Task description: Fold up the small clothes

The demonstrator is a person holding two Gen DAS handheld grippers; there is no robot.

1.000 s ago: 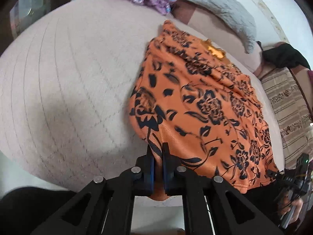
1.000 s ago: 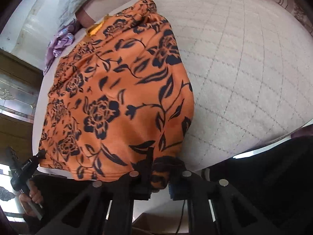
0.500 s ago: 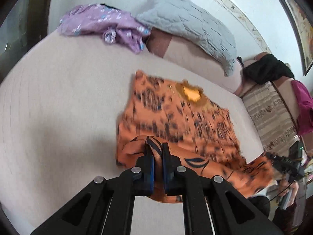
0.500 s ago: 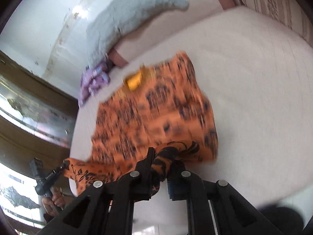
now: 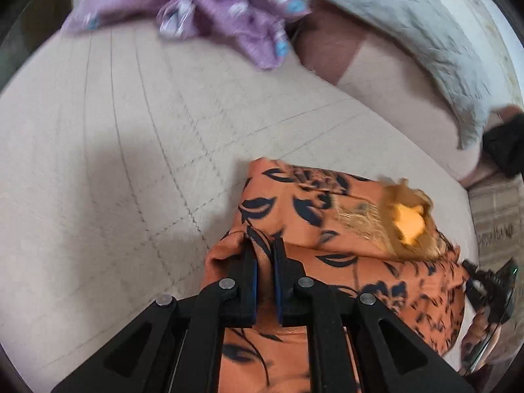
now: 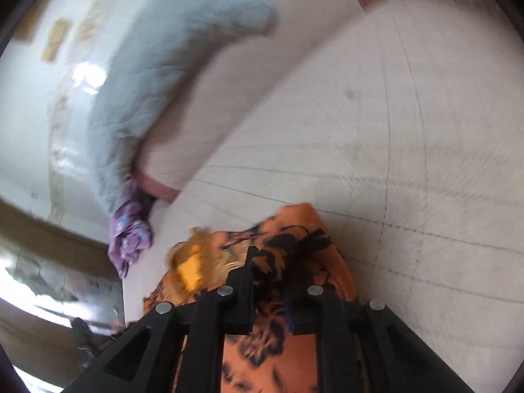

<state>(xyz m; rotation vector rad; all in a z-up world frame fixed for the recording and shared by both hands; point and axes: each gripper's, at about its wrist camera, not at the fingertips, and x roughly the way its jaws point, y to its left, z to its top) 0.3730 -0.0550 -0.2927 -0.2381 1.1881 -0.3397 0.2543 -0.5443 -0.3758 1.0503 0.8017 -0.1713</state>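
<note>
An orange garment with dark blue flowers (image 5: 327, 216) lies on the beige quilted bed (image 5: 114, 163), its yellow collar patch (image 5: 409, 222) facing up. My left gripper (image 5: 264, 245) is shut on the garment's lower left corner, carried over the top part. My right gripper (image 6: 271, 258) is shut on the other lower corner of the same garment (image 6: 294, 229), also held over the collar end. The lower half is doubled over the upper half. The right gripper also shows at the left wrist view's right edge (image 5: 491, 281).
A purple crumpled garment (image 5: 213, 9) lies at the head of the bed, next to a grey quilted pillow (image 5: 409, 32). The pillow (image 6: 170, 65) and purple garment (image 6: 131, 229) also show in the right wrist view. A black cloth (image 5: 504, 137) lies at the far right.
Both grippers have lifted the garment's bottom hem from the near bed edge and carried it forward toward the collar, folding the garment in half.
</note>
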